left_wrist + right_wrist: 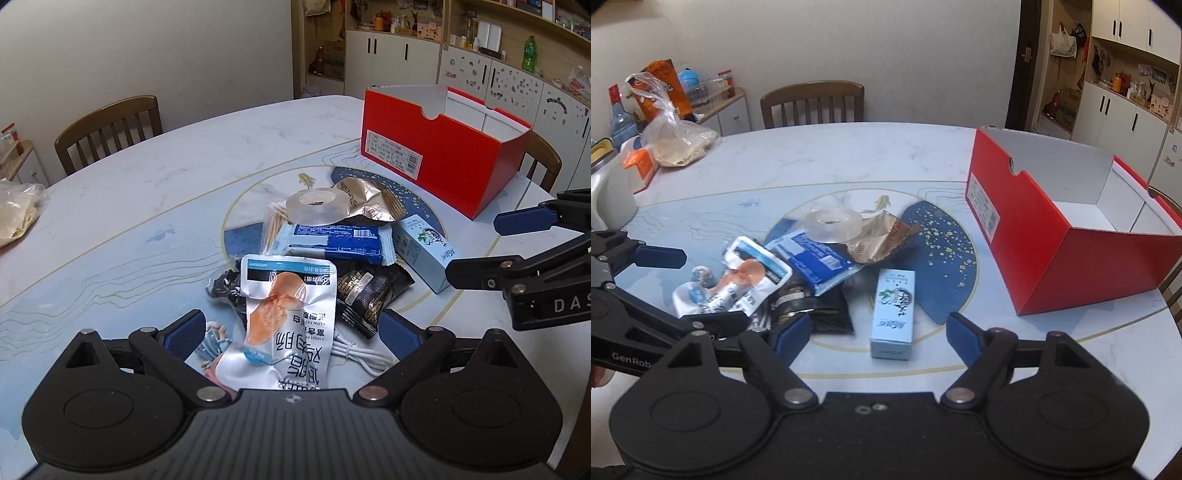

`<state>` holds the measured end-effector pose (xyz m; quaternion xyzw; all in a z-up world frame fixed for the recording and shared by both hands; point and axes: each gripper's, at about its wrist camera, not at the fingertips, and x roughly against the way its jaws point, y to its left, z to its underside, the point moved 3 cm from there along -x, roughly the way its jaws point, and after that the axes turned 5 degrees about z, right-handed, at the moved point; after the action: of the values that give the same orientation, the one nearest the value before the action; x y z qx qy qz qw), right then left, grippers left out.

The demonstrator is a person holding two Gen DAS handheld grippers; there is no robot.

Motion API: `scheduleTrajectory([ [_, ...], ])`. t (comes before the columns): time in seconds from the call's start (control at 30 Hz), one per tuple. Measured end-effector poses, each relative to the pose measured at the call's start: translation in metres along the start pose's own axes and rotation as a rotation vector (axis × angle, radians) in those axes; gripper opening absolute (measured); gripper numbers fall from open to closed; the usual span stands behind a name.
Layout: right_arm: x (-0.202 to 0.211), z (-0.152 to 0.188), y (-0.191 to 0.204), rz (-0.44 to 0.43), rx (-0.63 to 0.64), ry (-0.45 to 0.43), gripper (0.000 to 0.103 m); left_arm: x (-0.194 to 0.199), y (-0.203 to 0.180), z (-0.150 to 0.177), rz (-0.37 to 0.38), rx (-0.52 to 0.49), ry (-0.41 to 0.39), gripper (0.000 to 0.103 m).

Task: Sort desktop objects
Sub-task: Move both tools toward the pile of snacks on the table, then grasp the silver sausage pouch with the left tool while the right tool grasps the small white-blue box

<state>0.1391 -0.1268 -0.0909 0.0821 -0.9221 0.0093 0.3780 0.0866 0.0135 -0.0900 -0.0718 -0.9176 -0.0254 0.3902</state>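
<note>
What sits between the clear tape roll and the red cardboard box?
A crumpled gold foil wrapper lies beside the clear tape roll; past it, bare patterned table up to the red cardboard box, in the right wrist view.

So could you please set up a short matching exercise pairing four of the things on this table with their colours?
Things:
1. shoebox
2. roll of tape
3. cable
4. small carton

Colours:
A. white
B. light blue
C. red
D. clear

Pairs: 1-C, 2-D, 3-A, 4-B
</note>
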Motion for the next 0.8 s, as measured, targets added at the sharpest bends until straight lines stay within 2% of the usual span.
scheduleTrajectory([
  [0.13, -0.011, -0.001, -0.003, 0.008, -0.006, 0.016, 0.077, -0.01, 0.0, -0.001, -0.012, -0.005, 0.011, 0.099],
  [0.53, -0.028, -0.002, -0.003, 0.003, 0.014, 0.049, 0.068, -0.027, 0.005, -0.001, -0.031, 0.009, 0.031, 0.086],
  [0.63, -0.031, -0.001, -0.004, 0.003, 0.009, 0.059, 0.064, -0.028, 0.007, -0.003, -0.031, 0.017, 0.03, 0.082],
  [0.7, -0.032, -0.001, -0.005, 0.0, 0.005, 0.063, 0.062, -0.03, 0.008, -0.004, -0.02, 0.025, 0.036, 0.072],
  [0.8, -0.033, -0.002, -0.004, -0.002, 0.011, 0.067, 0.059, -0.032, 0.008, -0.005, -0.017, 0.025, 0.047, 0.071],
])
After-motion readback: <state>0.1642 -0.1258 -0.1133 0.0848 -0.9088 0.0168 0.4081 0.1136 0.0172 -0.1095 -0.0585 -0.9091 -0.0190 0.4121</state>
